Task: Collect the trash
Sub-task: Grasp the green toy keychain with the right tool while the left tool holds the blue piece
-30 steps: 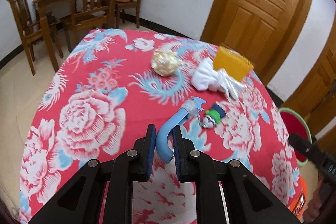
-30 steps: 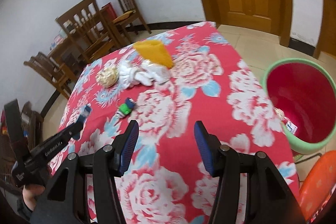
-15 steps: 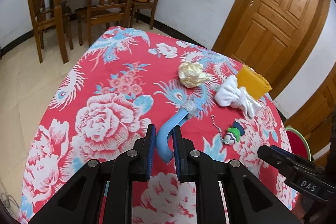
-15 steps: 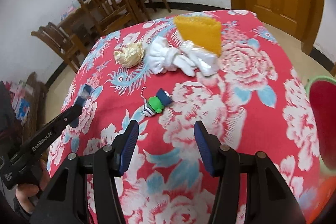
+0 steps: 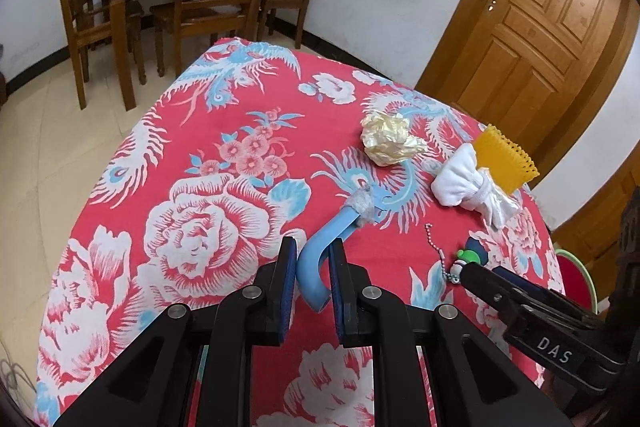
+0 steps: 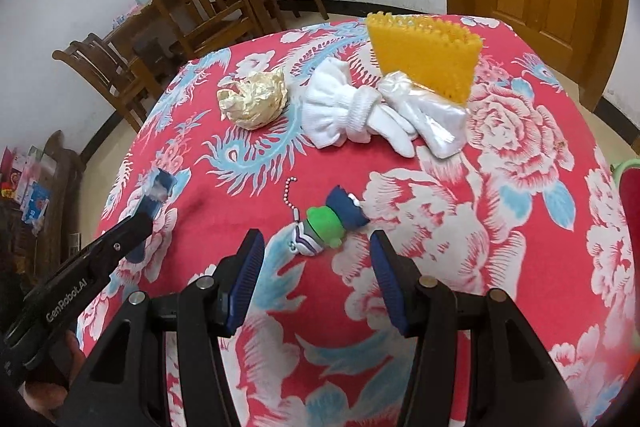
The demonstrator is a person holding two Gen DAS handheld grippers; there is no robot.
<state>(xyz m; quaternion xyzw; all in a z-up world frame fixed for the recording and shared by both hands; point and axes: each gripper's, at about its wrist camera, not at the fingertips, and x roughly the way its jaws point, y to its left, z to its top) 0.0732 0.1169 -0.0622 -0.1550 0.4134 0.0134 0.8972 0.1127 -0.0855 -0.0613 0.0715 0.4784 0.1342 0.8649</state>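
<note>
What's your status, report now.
Left gripper shut on blue tool. Right gripper open, lined up on green keychain toy. Nothing in the way.

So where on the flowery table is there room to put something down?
The tablecloth is bare on its whole chair-side half, left of the crumpled paper ball. The door side is crowded: white socks, yellow sponge and keychain toy sit close together.

Floral-clothed table [image 6: 500, 187] bears wrapper [image 6: 254, 99], glove [image 6: 348, 111], keychain [image 6: 328, 223].
</note>
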